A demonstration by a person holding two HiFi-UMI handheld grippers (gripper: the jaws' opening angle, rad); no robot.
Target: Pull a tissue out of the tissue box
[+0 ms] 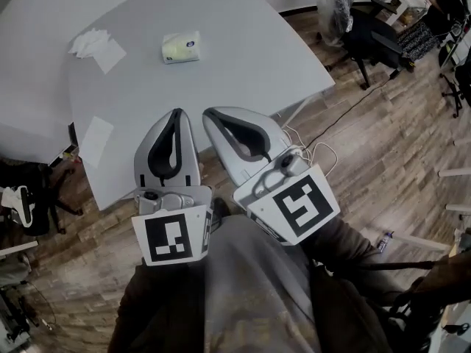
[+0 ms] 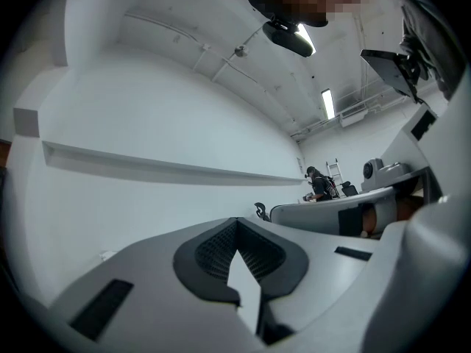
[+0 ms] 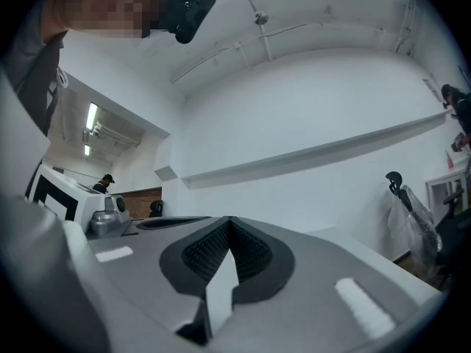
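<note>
Grey table [image 1: 243, 57] on wood floor [image 1: 383, 145]; chair [image 1: 372, 35] beyond its right corner. Tissue box [image 1: 181, 48] mid-table, loose tissues [image 1: 97, 47] left of it. Left gripper [image 1: 176, 113] and right gripper [image 1: 207, 114] over the near edge, well apart from the box, jaws together on nothing.

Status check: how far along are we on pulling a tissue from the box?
Done: loose sheets lie on the table left of the tissue box, possibly already pulled. In hand: nothing; left claw and right claw are shut, empty, well short of the box. Left: reach, pinch a tissue, pull it out.
</note>
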